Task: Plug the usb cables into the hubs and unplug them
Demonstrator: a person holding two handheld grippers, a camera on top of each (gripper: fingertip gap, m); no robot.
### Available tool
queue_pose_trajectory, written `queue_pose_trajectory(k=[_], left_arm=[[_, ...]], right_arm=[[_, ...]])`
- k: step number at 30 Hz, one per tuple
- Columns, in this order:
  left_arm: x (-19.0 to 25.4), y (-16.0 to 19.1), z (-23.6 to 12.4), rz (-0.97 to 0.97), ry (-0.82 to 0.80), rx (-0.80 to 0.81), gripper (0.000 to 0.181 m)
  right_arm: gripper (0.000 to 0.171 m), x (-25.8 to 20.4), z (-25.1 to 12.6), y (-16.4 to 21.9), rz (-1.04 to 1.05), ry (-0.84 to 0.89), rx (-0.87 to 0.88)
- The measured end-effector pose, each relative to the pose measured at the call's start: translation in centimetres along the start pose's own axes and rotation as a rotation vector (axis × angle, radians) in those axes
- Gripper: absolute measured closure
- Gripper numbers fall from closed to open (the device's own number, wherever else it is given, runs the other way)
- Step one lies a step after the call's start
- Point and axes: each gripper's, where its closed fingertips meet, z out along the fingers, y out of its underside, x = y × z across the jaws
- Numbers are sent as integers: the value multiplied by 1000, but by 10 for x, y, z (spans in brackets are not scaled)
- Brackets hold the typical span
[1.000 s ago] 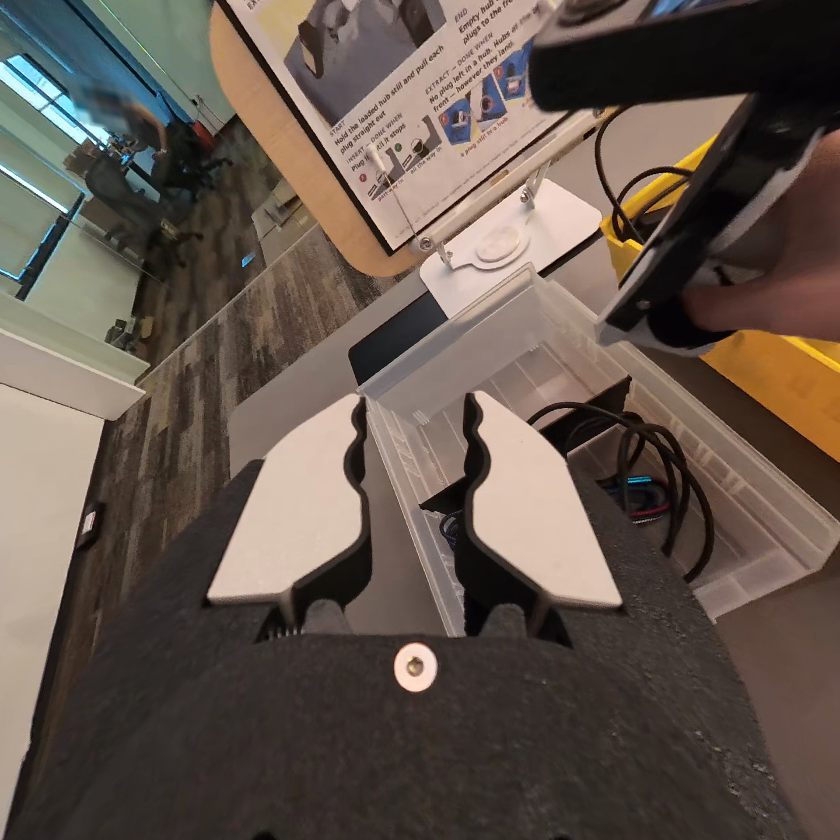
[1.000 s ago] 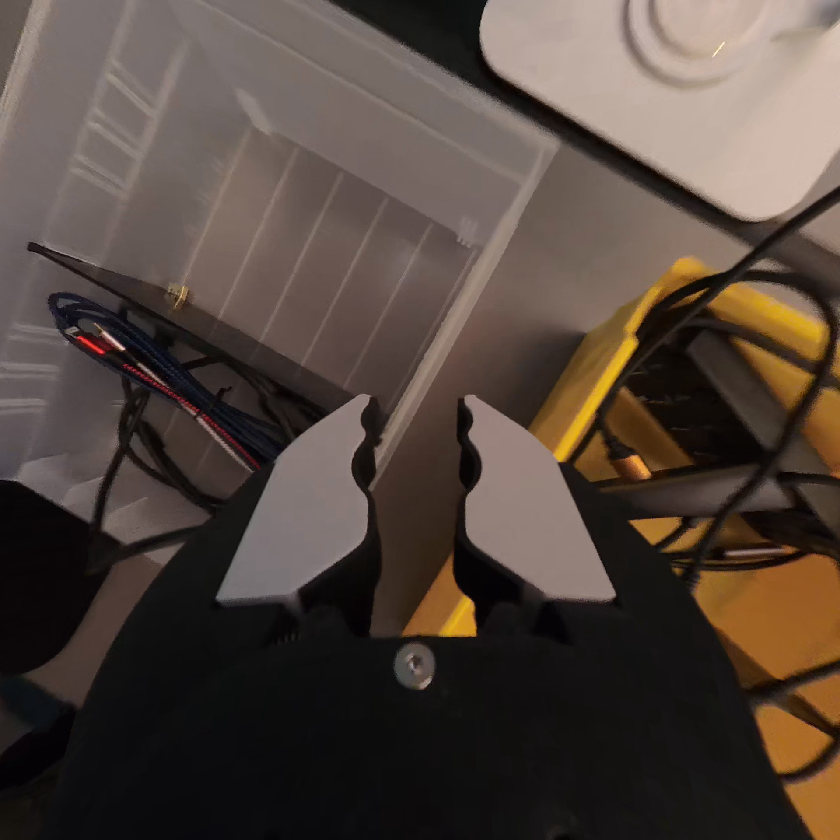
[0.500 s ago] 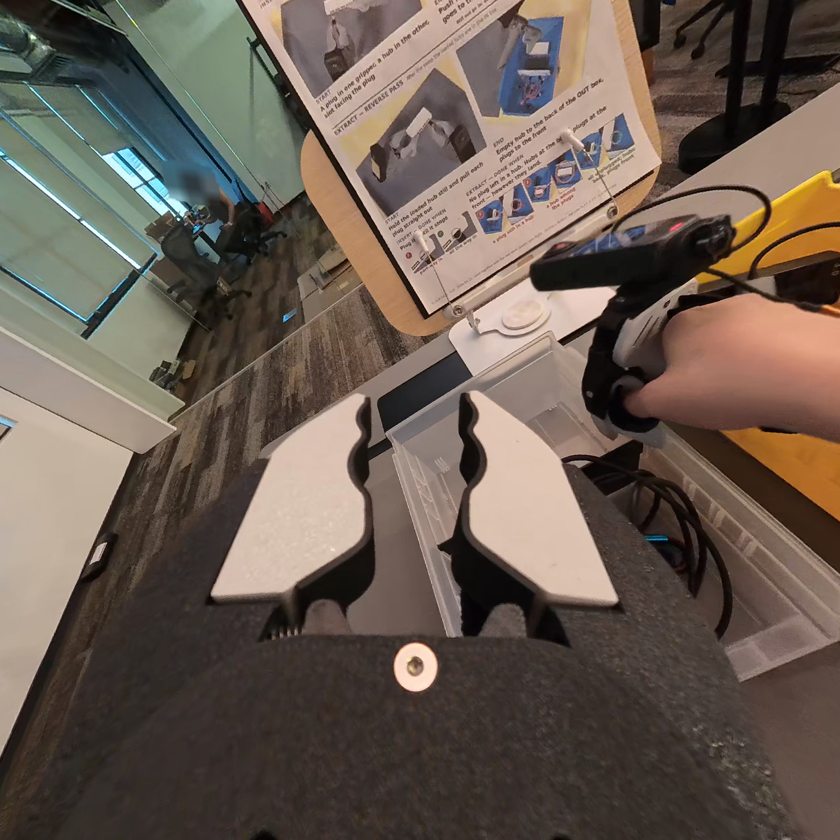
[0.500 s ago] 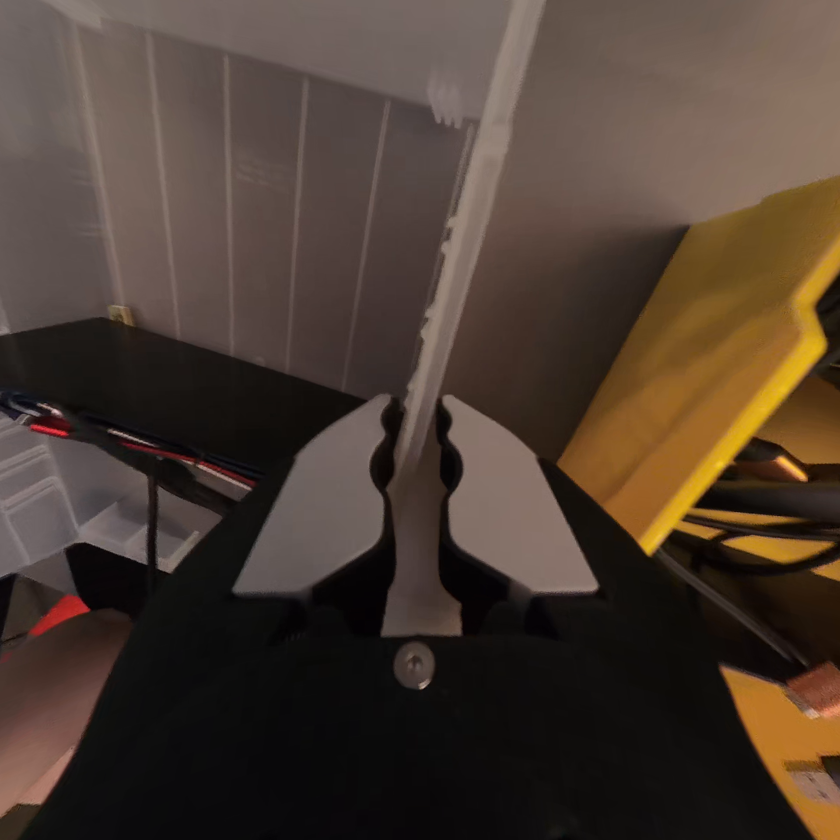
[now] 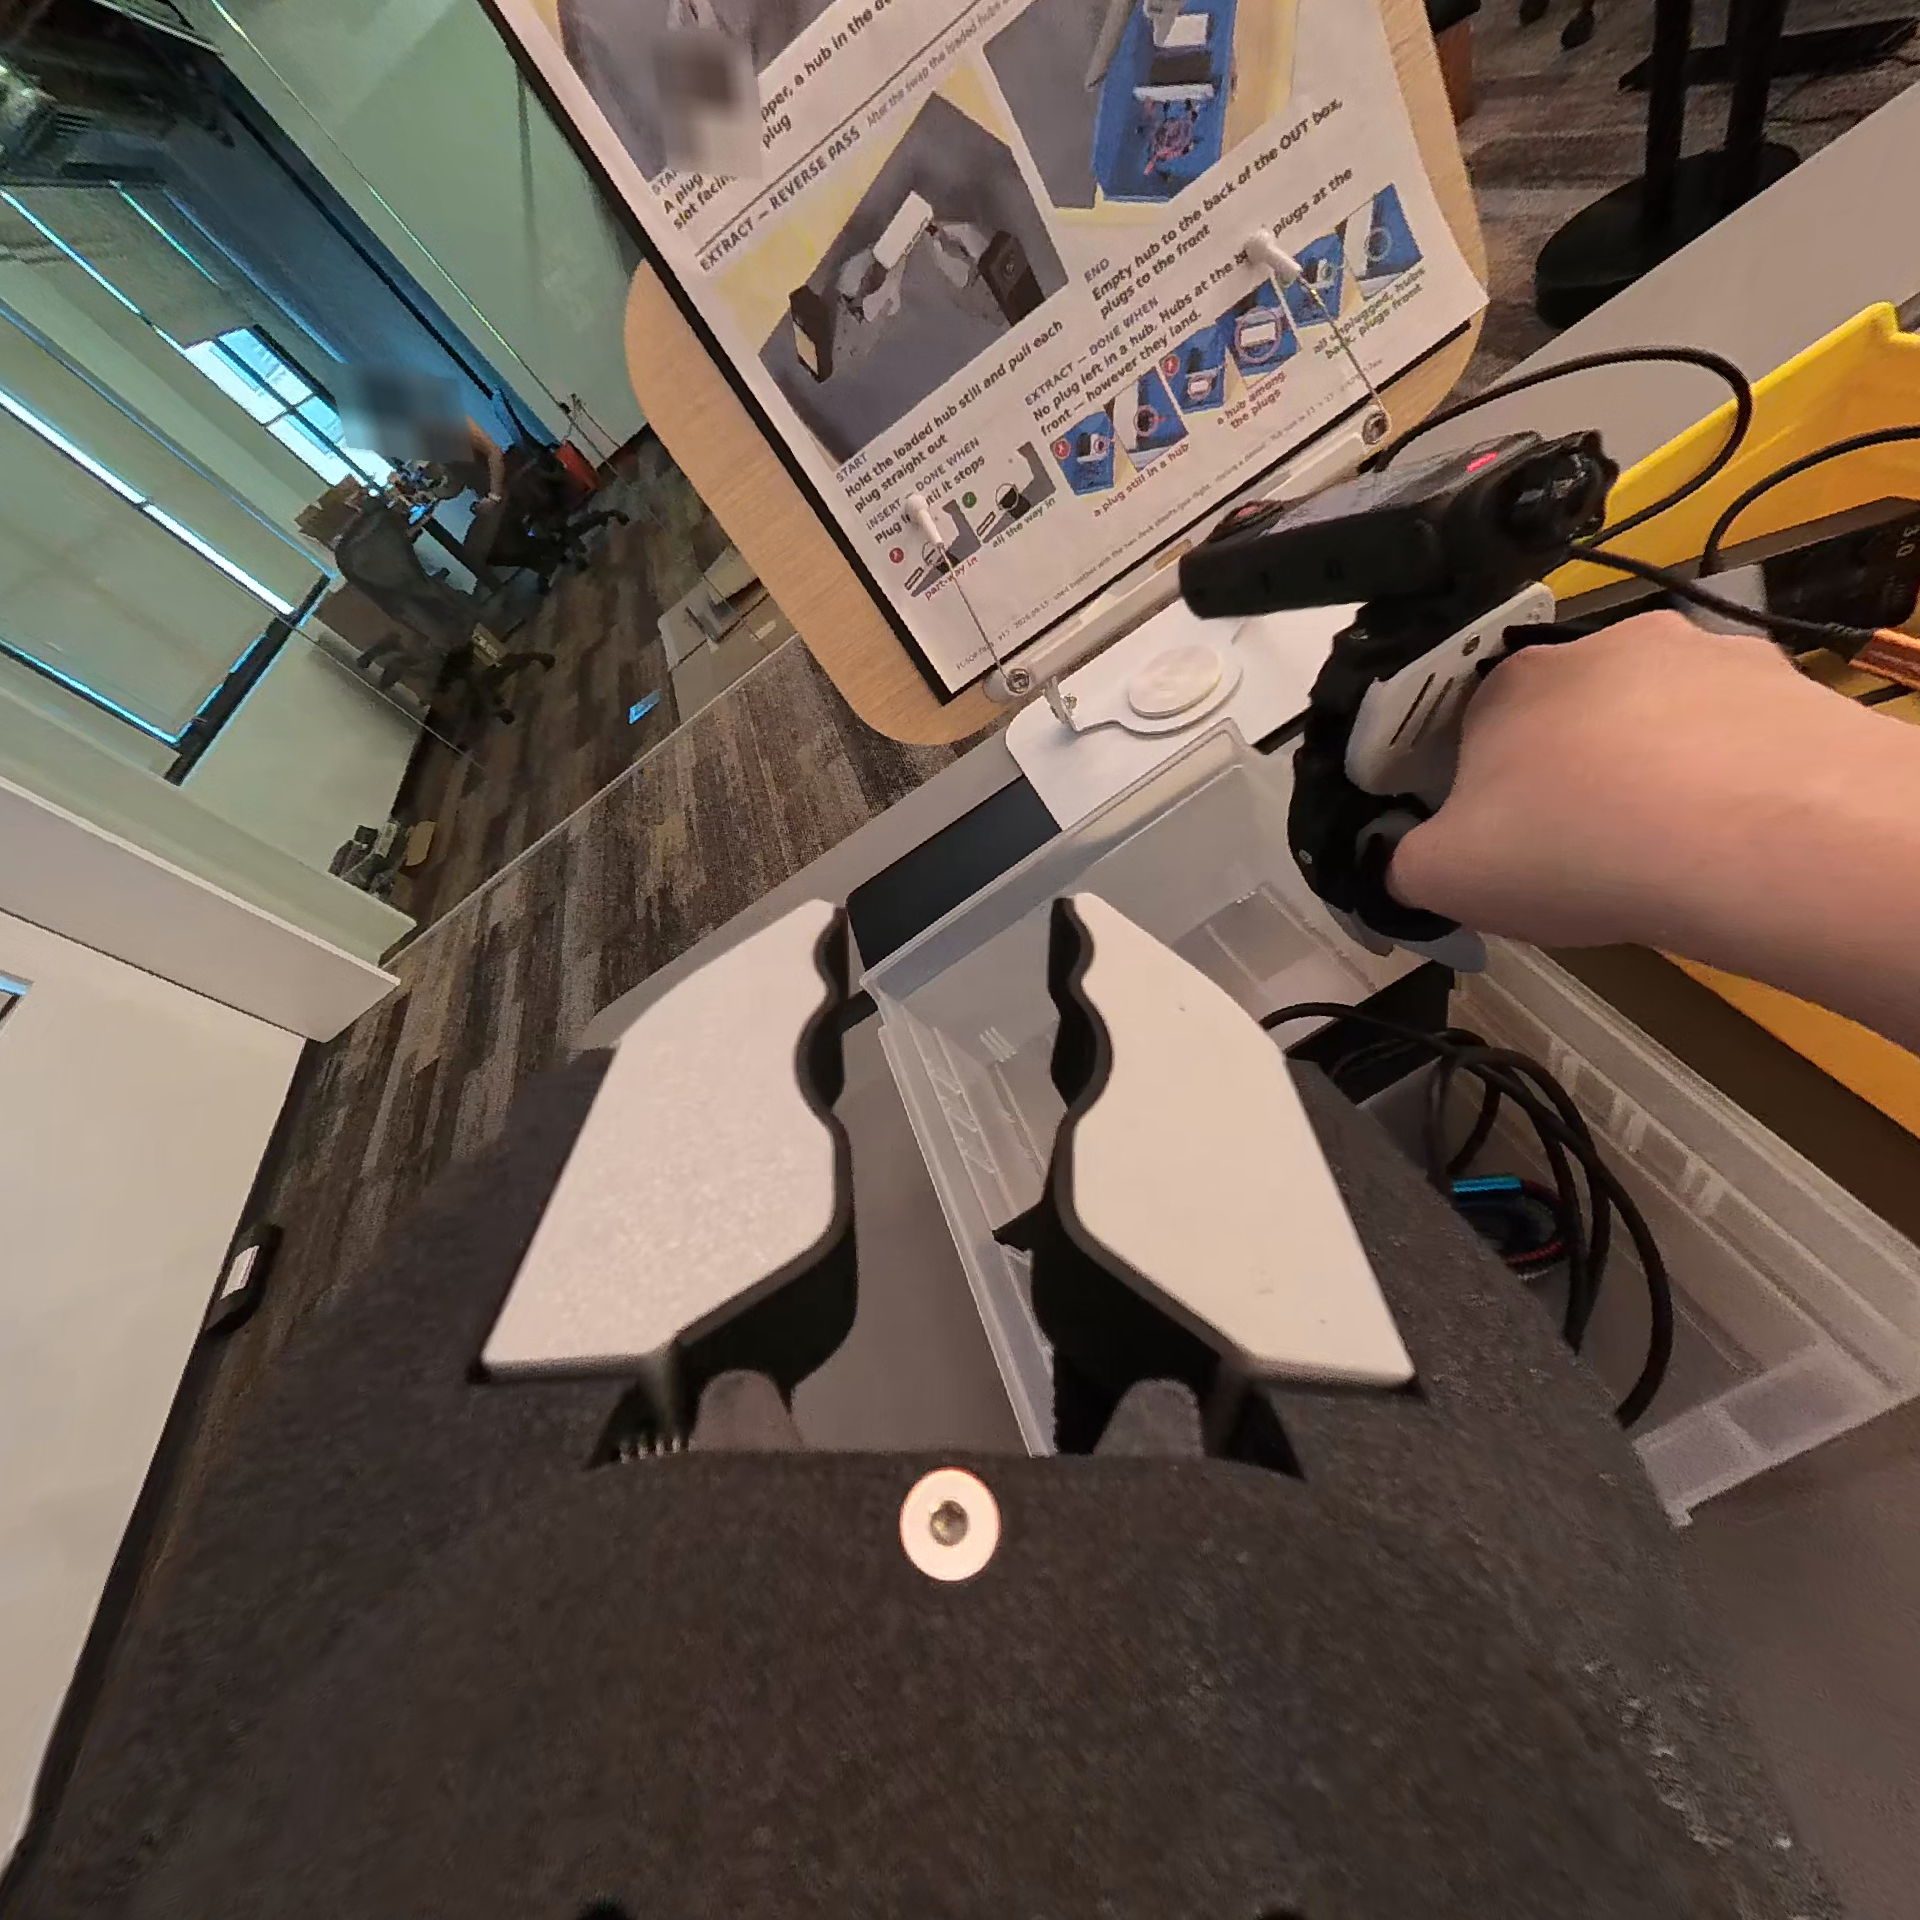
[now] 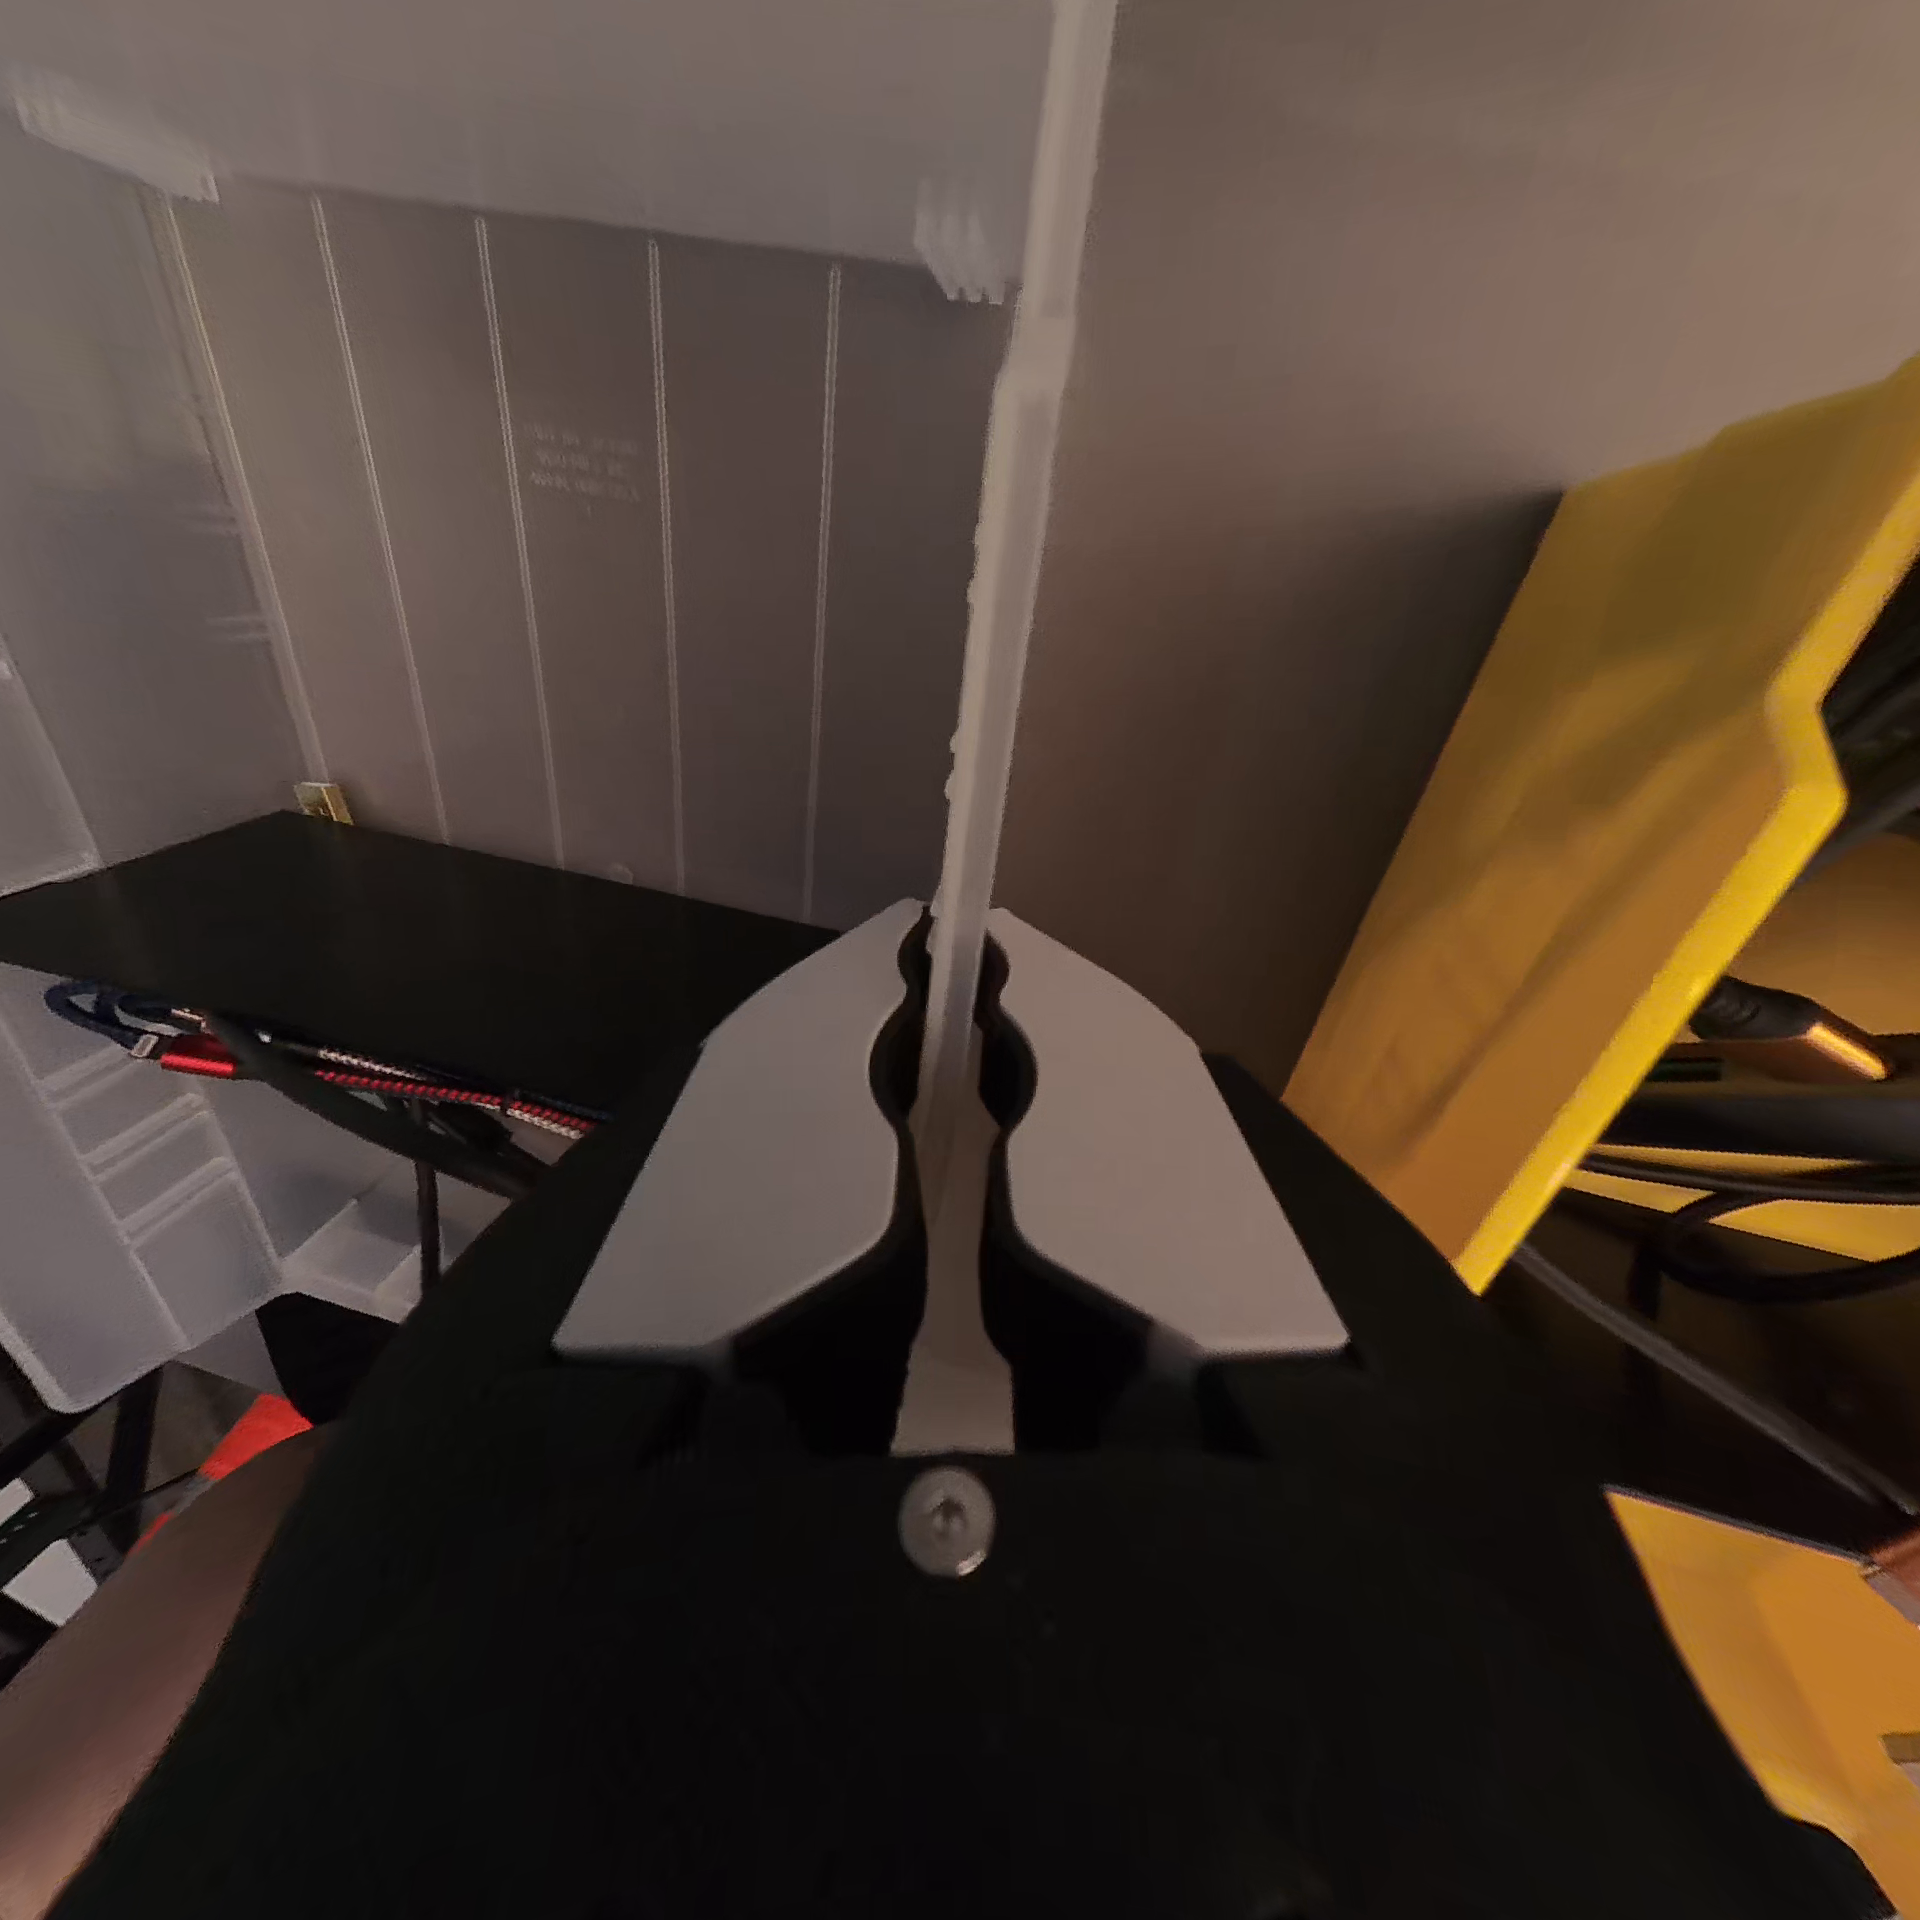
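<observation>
My right claw (image 6: 956, 925) straddles the clear bin's wall (image 6: 1023, 499); the yellow bin (image 6: 1621, 831) crowds its right. My left claw (image 5: 945, 935) stands parted over the near wall (image 5: 940, 1132), cables (image 5: 1558, 1164) cluttering the bin floor.

Printed and moulded writing

An illustrated instruction poster (image 5: 1049, 343) carries printed text; the clear plastic bin (image 6: 582, 468) bears faint embossed lettering.

Left wrist view: high, tilted, looking forward over the clear bin (image 5: 1714, 1236) toward a standing instruction board (image 5: 1039, 312) and the office floor beyond; medium range. Right wrist view: very close, low, aimed along the clear bin (image 6: 997, 665) wall, yellow bin (image 6: 1621, 810) alongside. Both views share the clear bin.
</observation>
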Motion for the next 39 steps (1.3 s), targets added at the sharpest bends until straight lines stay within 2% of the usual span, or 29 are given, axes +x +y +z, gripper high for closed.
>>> queue_pose_trajectory(k=[12,20,25,28,32,35,39], left_arm=[[-13,3,-14,-69,49,8,144],[-3,-7,-31,-62,88,48,144],[5,-28,-67,-95,138,161,146],[16,-42,-93,-116,216,248,146],[22,-50,-112,-104,239,311,145],[30,-50,-112,-86,265,299,144],[41,-40,-92,-56,287,212,140]], right_arm=[[164,-8,-29,9,-9,45,-143],[164,-3,-81,6,-25,61,-148],[162,18,-130,7,-13,35,-131],[162,45,-168,8,17,10,-85],[162,108,-221,20,110,-14,-2],[162,168,-259,46,197,-13,36],[160,254,-294,97,336,-29,57]])
